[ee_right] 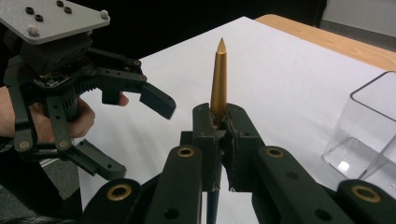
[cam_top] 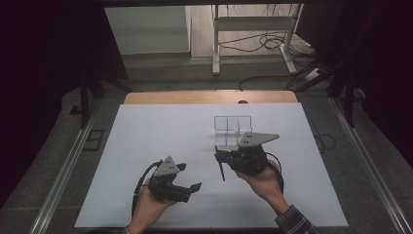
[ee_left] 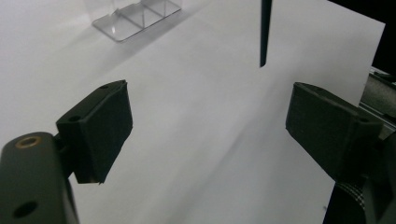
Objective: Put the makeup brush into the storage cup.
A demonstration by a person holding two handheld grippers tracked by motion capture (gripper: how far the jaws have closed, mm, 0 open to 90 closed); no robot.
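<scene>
No legible writing is visible. The right gripper [ee_right: 219,140] clamps a gold-tipped pen [ee_right: 218,79] upright in its fingers, beside the clear compartment organizer [cam_top: 233,127]. The left gripper [cam_top: 187,176] has its fingers wide apart, gripping nothing. White sheet [cam_top: 146,146] covers wooden tabletop [cam_top: 209,96]; dark curtains surround.

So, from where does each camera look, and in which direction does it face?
High view: above the person's side, facing forward and down on the white table; both hands show, with the left gripper and right gripper.
Left gripper view: on the left gripper, between its open jaws, facing the clear organizer.
Right gripper view: on the right gripper, its jaws shut on the gold-tipped pen, facing the left gripper.
All views share the organizer.
</scene>
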